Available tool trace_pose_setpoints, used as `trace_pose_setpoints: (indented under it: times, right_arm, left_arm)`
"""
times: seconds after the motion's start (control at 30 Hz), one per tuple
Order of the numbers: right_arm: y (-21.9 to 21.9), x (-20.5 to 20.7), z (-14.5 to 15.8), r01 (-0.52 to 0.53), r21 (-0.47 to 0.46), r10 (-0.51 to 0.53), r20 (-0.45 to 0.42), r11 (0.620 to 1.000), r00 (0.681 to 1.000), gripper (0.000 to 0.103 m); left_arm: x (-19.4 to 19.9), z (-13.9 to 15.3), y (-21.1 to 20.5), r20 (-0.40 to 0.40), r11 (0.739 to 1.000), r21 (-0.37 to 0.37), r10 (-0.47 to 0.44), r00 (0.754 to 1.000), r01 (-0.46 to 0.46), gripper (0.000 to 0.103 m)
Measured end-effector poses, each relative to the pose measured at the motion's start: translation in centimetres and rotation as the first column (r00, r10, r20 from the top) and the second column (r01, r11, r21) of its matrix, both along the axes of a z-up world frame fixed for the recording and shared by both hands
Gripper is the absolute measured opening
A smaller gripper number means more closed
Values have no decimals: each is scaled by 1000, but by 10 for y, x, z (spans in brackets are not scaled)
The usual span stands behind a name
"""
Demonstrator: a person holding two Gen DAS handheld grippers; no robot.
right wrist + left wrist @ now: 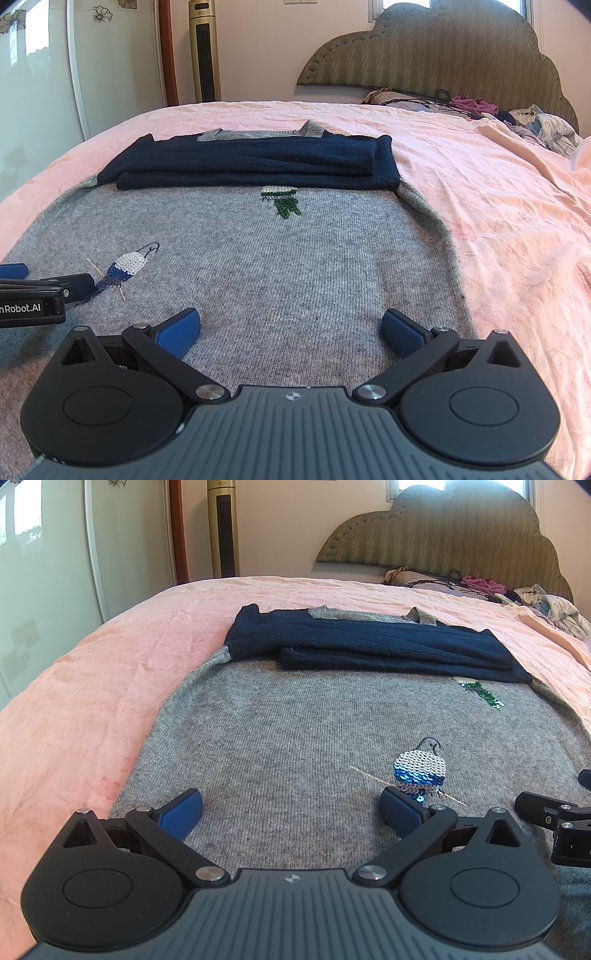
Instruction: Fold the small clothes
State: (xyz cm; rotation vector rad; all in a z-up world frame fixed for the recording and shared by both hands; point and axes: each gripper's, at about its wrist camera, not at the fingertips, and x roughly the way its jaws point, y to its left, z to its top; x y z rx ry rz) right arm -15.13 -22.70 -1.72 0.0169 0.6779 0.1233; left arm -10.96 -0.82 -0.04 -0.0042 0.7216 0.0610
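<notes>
A grey knit sweater (280,738) lies flat on the pink bed, also in the right wrist view (295,266). Its navy sleeves (369,646) are folded across the chest near the collar, also seen from the right wrist (251,162). Sequin birds decorate the front (419,771) (280,203). My left gripper (291,812) is open and empty, low over the sweater's near left part. My right gripper (291,332) is open and empty, low over the near right part. Each gripper shows at the edge of the other's view (546,812) (44,284).
The pink bedsheet (92,701) surrounds the sweater. A pile of loose clothes (535,125) lies by the padded headboard (443,55) at the far right. A tower fan (203,51) and a wardrobe (44,554) stand past the far left edge of the bed.
</notes>
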Motion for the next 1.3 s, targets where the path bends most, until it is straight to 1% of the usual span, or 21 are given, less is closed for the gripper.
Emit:
trace_pose_setpoints:
  times: [0.43,0.53,0.6,0.73,0.8,0.87,0.93,1.0,1.07,1.1,1.13,1.17,1.2,1.23,1.27,1.3]
  right_arm:
    - [0,0,0,0,2,0,0,1000,1000,103]
    - [0,0,0,0,2,0,0,1000,1000,103]
    - [0,0,0,1,2,-1,0,1000,1000,103]
    - [1,-4,1,-6,-5,6,-5,1000,1000,103]
    - [5,-18,3,-28,-41,27,-19,999,999,103]
    - [4,-47,5,-85,-62,84,-16,994,996,103]
    - [-3,-75,5,-167,-44,166,-26,985,986,103]
    - [-21,-97,10,-242,11,243,-52,970,969,103]
    - [-45,-104,20,-240,88,247,-77,967,966,103]
    - [-62,-103,27,-218,149,233,-89,964,968,103]
    - [-79,-100,32,-179,212,205,-106,961,973,103]
    - [-97,-96,35,-135,272,176,-130,953,976,103]
    - [-114,-90,35,-90,336,153,-165,938,974,103]
    - [-134,-83,30,-29,409,132,-226,912,965,103]
    - [-148,-79,25,16,465,128,-276,885,953,102]
    - [-159,-77,23,29,516,144,-291,856,946,100]
  left_arm:
    - [0,0,-1,-1,1000,5,0,1000,0,103]
    - [-5,1,-3,-8,1000,28,5,1000,-5,103]
    - [-14,2,-5,-15,999,47,3,1000,-2,103]
    - [-44,5,-3,-26,995,71,-67,997,68,103]
    - [-63,5,3,-15,991,85,-101,995,102,103]
    - [-83,6,13,-7,987,76,-138,990,138,103]
    - [-100,8,28,-10,986,41,-158,987,159,103]
    - [-110,12,46,-31,987,-1,-159,987,159,103]
    - [-116,17,67,-36,992,-34,-126,991,125,103]
    - [-115,19,78,-54,993,-47,-107,993,105,103]
    - [-114,20,89,-81,993,-78,-98,992,92,103]
    - [-112,20,101,-114,986,-140,-102,988,85,103]
    - [-114,20,112,-125,974,-208,-115,985,87,103]
    - [-115,21,120,-119,958,-270,-132,984,96,103]
    - [-116,21,126,-122,937,-331,-161,979,112,103]
    - [-115,22,130,-126,909,-397,-194,973,130,103]
